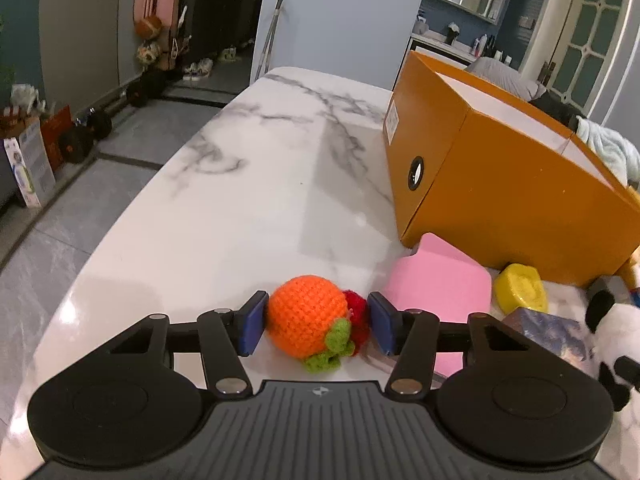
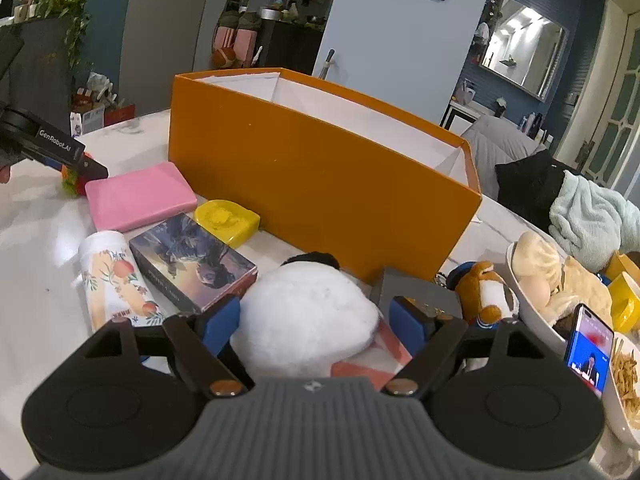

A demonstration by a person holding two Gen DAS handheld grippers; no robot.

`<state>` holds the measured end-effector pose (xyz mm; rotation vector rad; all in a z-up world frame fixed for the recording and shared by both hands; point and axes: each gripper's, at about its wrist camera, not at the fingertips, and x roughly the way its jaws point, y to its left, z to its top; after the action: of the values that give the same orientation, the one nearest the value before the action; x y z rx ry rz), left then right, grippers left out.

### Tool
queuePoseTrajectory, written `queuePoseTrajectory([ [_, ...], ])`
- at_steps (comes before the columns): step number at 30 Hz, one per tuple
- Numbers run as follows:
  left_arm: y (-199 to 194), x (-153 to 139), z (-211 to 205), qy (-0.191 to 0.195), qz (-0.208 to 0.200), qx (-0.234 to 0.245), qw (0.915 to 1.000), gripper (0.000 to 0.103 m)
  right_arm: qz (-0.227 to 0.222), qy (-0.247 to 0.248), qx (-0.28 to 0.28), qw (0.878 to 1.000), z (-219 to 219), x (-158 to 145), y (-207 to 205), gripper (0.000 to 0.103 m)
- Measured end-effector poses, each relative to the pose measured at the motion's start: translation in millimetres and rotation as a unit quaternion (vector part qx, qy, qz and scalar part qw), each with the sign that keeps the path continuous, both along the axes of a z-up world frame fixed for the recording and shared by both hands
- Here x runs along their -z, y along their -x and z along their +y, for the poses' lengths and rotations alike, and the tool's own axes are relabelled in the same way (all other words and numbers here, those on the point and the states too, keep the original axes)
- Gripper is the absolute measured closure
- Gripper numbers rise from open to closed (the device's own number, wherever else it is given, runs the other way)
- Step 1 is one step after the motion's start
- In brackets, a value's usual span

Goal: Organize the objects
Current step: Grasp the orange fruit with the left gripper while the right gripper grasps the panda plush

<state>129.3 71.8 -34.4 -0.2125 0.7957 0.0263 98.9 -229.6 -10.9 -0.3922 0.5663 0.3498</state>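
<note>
My left gripper [image 1: 316,326] has its blue pads around a crocheted orange toy [image 1: 306,314] with a green leaf and a red piece beside it, on the white marble table [image 1: 224,208]. The left pad touches it; the right pad sits against the red piece. My right gripper [image 2: 316,320] has its pads on both sides of a white and black plush panda [image 2: 306,312]. An open orange box [image 2: 320,176] stands behind the objects; it also shows in the left wrist view [image 1: 500,176].
A pink pad [image 2: 138,196], a yellow case [image 2: 226,220], a picture box [image 2: 192,264] and a printed white tube [image 2: 114,280] lie left of the panda. A bear plush [image 2: 484,292], a white bowl [image 2: 524,300], a phone [image 2: 590,348] and fries are at right.
</note>
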Motion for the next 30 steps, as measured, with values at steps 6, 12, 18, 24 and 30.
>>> queuePoseTrajectory([
  [6, 3, -1, -11, -0.037, 0.001, 0.012, 0.9993, 0.04, -0.001, 0.023, -0.009, 1.0, 7, 4, -3, 0.017],
  [12, 7, 0, -11, -0.048, -0.002, 0.019, 0.9987, 0.04, 0.002, 0.07, -0.019, 0.997, 18, 12, -3, 0.011],
  [18, 9, 0, -9, -0.05, -0.004, 0.025, 0.9984, 0.041, 0.002, 0.122, -0.026, 0.992, 24, 19, -2, 0.014],
  [24, 12, 1, -6, -0.049, -0.01, 0.025, 0.9984, 0.042, 0.01, 0.101, -0.019, 0.995, 17, 13, 1, 0.019],
  [30, 15, -5, -5, -0.051, -0.016, 0.026, 0.9982, 0.042, 0.012, 0.081, -0.007, 0.997, 12, 10, 11, 0.02],
])
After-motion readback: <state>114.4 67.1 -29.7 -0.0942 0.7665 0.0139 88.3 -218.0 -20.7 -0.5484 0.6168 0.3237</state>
